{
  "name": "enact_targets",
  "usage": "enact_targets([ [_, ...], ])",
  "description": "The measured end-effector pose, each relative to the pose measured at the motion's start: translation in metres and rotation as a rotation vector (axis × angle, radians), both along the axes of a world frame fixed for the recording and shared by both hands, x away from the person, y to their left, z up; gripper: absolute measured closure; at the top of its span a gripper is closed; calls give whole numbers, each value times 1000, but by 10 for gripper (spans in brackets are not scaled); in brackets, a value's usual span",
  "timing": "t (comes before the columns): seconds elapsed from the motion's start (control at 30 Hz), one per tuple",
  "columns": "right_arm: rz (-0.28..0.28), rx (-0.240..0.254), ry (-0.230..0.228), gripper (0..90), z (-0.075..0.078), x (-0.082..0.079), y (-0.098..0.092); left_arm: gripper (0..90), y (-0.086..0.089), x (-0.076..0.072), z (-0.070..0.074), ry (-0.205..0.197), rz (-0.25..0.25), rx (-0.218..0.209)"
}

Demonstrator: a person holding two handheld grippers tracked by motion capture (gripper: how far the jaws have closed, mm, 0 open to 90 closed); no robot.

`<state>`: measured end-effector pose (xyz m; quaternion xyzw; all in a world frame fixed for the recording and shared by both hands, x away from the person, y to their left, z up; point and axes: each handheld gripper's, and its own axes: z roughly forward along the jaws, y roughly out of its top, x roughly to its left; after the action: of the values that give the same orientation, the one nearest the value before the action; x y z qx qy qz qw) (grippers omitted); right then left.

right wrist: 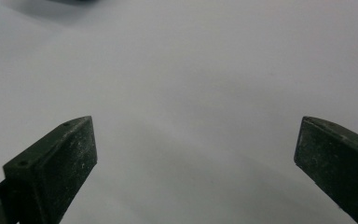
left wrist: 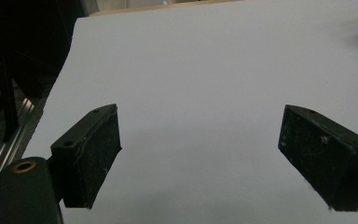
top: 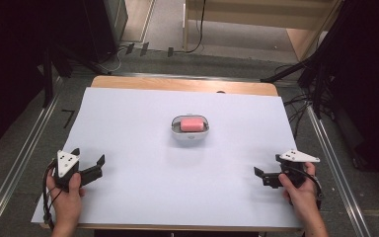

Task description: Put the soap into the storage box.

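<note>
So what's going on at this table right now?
A person sits at a table covered with a white sheet, holding a two-jaw gripper in each hand. The left gripper and the right gripper both rest near the person's edge, jaws wide open, holding nothing. In the middle of the sheet sits a small white dish with a pink bar, likely soap, inside. Neither gripper is near it.

Pink block [top: 192,124] in a white dish [top: 175,129], pale lavender sheet [top: 128,128], black tongs [top: 88,159].
</note>
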<state>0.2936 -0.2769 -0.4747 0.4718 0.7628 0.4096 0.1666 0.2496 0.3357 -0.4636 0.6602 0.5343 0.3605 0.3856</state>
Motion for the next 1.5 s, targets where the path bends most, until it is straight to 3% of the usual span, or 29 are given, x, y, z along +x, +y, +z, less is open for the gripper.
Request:
enact_targets([
  [0.4, -59, 5, -21, 0, -3, -20, -32, 135, -1, 0, 0, 2, 2, 8],
  [0.73, -121, 45, -67, 0, -9, -33, -49, 135, -1, 1, 0, 8, 1, 8],
  [0.8, -128, 51, -70, 0, -9, -34, -50, 135, -1, 1, 0, 9, 1, 8],
  [0.87, -129, 90, -84, 0, -9, -35, -52, 134, -1, 1, 0, 9, 1, 7],
  [1.33, -166, 94, -130, 0, -12, -37, -52, 135, -1, 1, 0, 11, 0, 5],
  [1.5, -170, 106, -122, 0, -13, -37, -54, 135, -1, 1, 0, 12, 0, 3],
])
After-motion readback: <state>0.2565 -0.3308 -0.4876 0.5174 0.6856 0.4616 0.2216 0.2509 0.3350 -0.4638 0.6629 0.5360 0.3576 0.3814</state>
